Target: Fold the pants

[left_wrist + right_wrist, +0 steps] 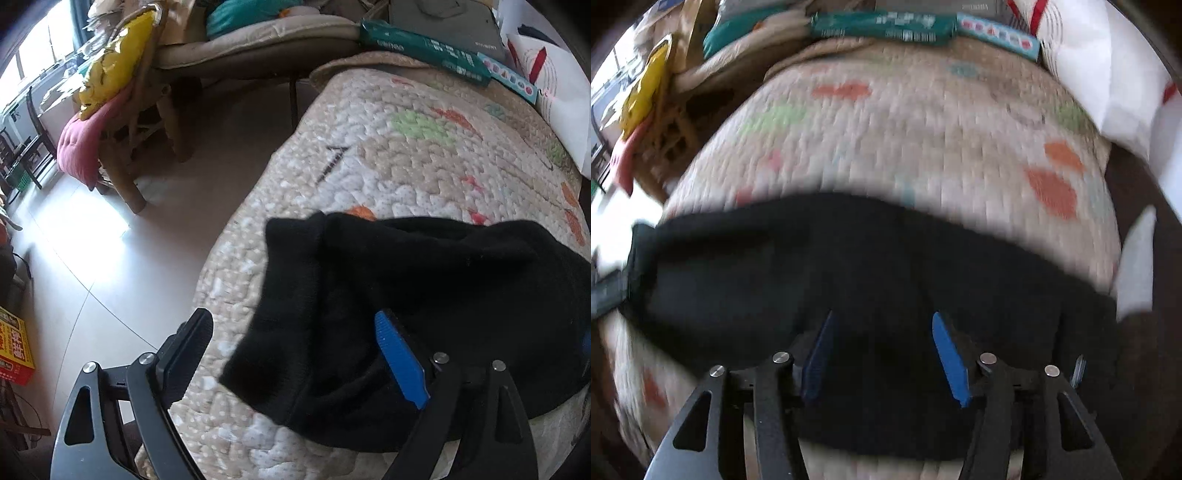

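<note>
Black pants [443, 277] lie bunched across a quilted, patterned cover [406, 166]. One narrow end of them points toward the cover's left edge. My left gripper [291, 326] is open wide just above that end. Its blue-padded finger [399, 354] is over the cloth and the other finger [192, 343] is off to the left, clear of it. In the blurred right wrist view the pants [775, 266] stretch as a dark band over the cover [905, 129]. My right gripper [882, 321] hangs over their middle with the jaws apart and dark cloth showing below the gap.
A pale tiled floor [110, 258] lies left of the cover's edge. On it stands a wooden chair [147, 140] holding a yellow bag and a pink cushion. A green packet [424, 44] and a white bag [554, 92] sit at the far side.
</note>
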Motion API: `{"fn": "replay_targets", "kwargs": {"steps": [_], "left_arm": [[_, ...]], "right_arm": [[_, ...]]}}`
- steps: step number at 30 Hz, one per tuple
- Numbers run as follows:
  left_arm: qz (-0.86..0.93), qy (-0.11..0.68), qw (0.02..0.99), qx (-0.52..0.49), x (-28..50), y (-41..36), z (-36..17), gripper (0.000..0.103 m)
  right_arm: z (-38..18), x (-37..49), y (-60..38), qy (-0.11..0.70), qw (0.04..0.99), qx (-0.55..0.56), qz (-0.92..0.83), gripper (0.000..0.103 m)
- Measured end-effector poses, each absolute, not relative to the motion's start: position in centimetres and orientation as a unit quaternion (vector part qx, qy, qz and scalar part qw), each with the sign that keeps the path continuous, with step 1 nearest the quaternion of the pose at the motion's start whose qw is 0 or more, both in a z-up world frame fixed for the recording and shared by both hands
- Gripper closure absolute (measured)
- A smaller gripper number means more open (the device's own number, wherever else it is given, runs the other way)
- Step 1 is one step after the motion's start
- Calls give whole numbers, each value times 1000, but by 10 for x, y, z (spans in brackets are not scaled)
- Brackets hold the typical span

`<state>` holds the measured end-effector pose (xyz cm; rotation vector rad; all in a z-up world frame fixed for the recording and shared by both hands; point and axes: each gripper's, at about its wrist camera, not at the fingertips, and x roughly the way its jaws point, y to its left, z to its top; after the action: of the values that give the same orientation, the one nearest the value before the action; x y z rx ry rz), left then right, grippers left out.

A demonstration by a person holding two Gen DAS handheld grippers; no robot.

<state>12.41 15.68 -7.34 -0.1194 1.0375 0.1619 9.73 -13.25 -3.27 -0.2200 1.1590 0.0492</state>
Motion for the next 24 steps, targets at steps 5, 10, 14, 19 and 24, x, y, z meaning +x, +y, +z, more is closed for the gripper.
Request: {"fn": "replay_targets", "kwargs": {"steps": [5, 10, 14, 19, 24], "left_arm": [[131, 479, 866, -67, 118, 187, -63, 14], [228, 506, 821, -134, 113, 249, -76, 14], [226, 494, 806, -235, 97, 282, -75, 14], [219, 454, 811, -296, 85, 303, -60, 15], [183, 474, 791, -341, 85, 306, -73, 15]], "right_arm": [[-42, 62, -157, 551, 831, -79, 6, 28], [-15, 70, -132, 520, 846, -116, 26, 28], [9, 97, -70, 488, 851, -149, 122, 28], [6, 138, 29, 484, 812, -213, 245, 28], [-21, 163, 111, 500, 765, -264, 308, 28]]}}
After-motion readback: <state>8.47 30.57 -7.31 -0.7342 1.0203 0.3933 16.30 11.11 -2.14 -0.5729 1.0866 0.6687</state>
